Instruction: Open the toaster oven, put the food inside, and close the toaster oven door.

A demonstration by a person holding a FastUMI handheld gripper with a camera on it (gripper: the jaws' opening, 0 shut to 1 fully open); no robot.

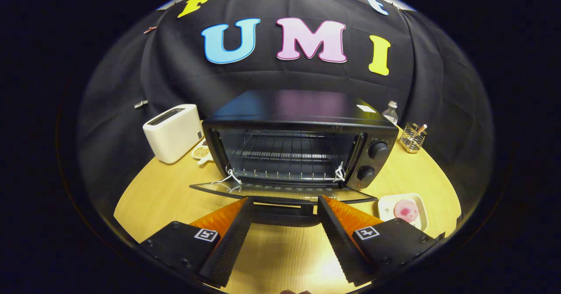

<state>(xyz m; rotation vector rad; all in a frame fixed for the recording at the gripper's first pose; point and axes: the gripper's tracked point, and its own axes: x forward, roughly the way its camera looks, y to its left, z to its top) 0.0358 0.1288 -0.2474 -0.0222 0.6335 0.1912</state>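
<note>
Tool: the tool [284,206] is spread wide and holds nothing. Its two fingers sit on each side of the door handle [284,210] without touching it.
Oven: one oven [302,140] stands in the middle of the tabletop [153,189], just past the fingers.
Door: the door [280,191] is folded down flat and open. It is glass in a dark frame, so it is likely stiff and a bit heavy. Hold it by the handle, not the glass.
Rack: one wire rack [285,154] is inside, with nothing on it.
Food: one round pink piece of food [406,210] lies on a small plate [385,206], near and right of the oven, past the right finger. It looks soft and light. Pinch it gently by its sides so it does not squash.
Knobs: two knobs [378,150] on the oven's right side.
Other things: one white toaster [173,132] on the far left, one bottle [390,111] and one wire holder [412,137] on the far right.
</note>
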